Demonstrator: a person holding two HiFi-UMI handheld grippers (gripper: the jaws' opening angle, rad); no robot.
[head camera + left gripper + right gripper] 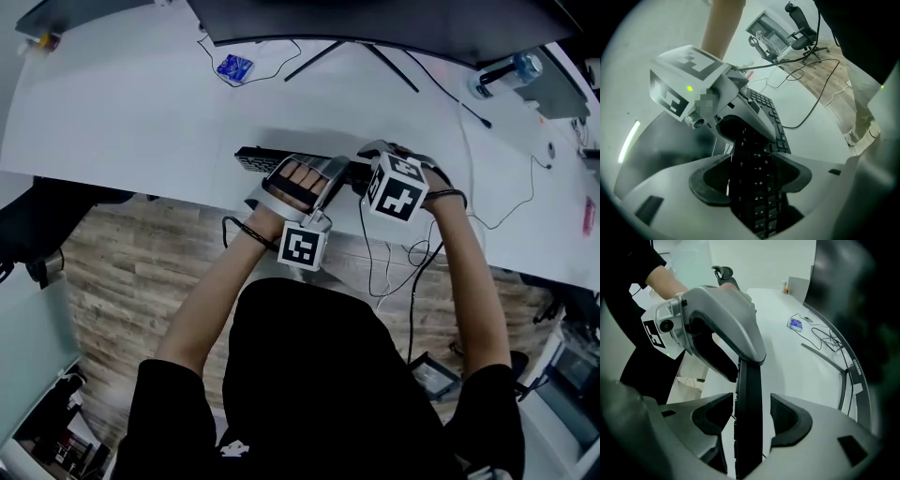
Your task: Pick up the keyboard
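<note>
Head view: left gripper (302, 174) clamps the keyboard (251, 159), downward-pointing right gripper (367, 176) straddles it, jaws apart.

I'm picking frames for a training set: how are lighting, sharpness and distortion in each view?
Head view: even, bright light on the white desk, soft shadow beside the keyboard, fairly sharp. Left gripper view: strong fisheye, dark corners, keyboard dim but its legends visible. Right gripper view: same fisheye, keyboard an edge-on dark silhouette, right side a dark blur.
</note>
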